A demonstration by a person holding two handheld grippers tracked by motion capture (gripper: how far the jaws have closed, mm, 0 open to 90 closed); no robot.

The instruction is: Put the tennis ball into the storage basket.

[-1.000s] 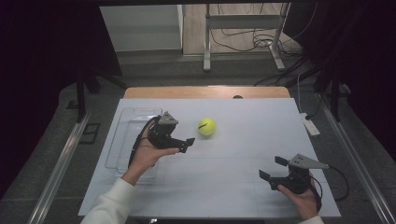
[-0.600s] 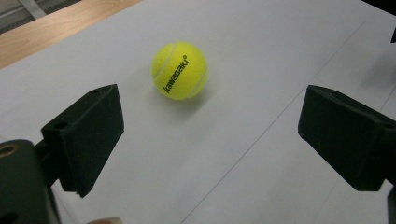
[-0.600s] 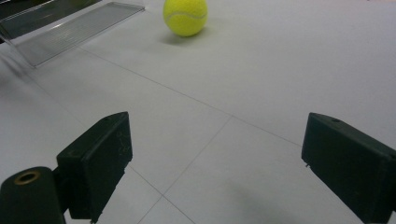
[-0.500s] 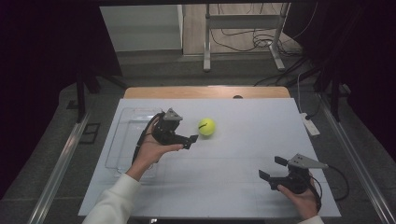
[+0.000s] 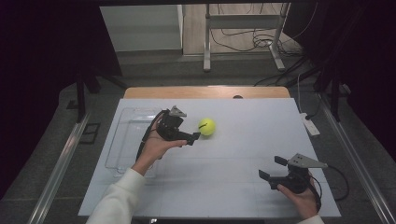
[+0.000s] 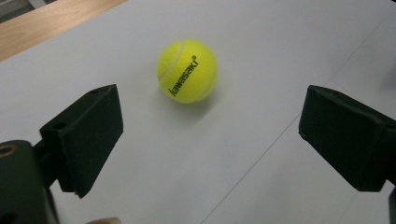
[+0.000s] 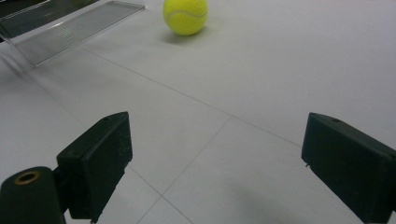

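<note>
Facing tennis ball (image 6: 187,71), left gripper (image 5: 198,131) part-hides it.

A yellow-green tennis ball (image 5: 206,126) sits on the white table (image 5: 243,154), toward the far half and a little left of centre as I watch from above. Through the left gripper view I see it (image 6: 187,71) resting free on the surface, a white seam curving over its upper left and the black word "kawasaki" running diagonally across its face, a soft shadow pooled beneath and to its right. From the right gripper view I find it (image 7: 185,16) far off near the top edge, well apart, its seam crossing the middle. The felt looks clean and unmarked, and nothing touches the ball.
</note>
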